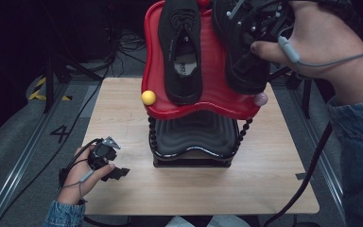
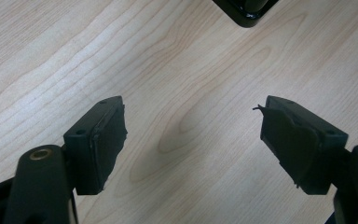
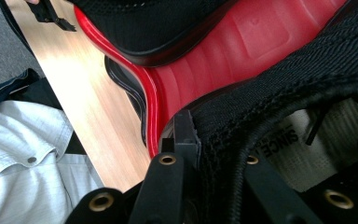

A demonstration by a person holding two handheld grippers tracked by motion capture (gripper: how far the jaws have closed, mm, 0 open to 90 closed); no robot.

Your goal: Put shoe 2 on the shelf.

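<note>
In the high view, the right gripper pinches the side wall of a black shoe over the right half of the red tray, beside a second black shoe lying on that tray; the left gripper rests on the wooden table, well left of the tray. In the left gripper view, the jaws stand spread over bare wood. In the right gripper view, one finger presses against the shoe's collar, just above the red tray.

Black mesh shoe, upright, held over red tray's right side, beside its twin
</note>
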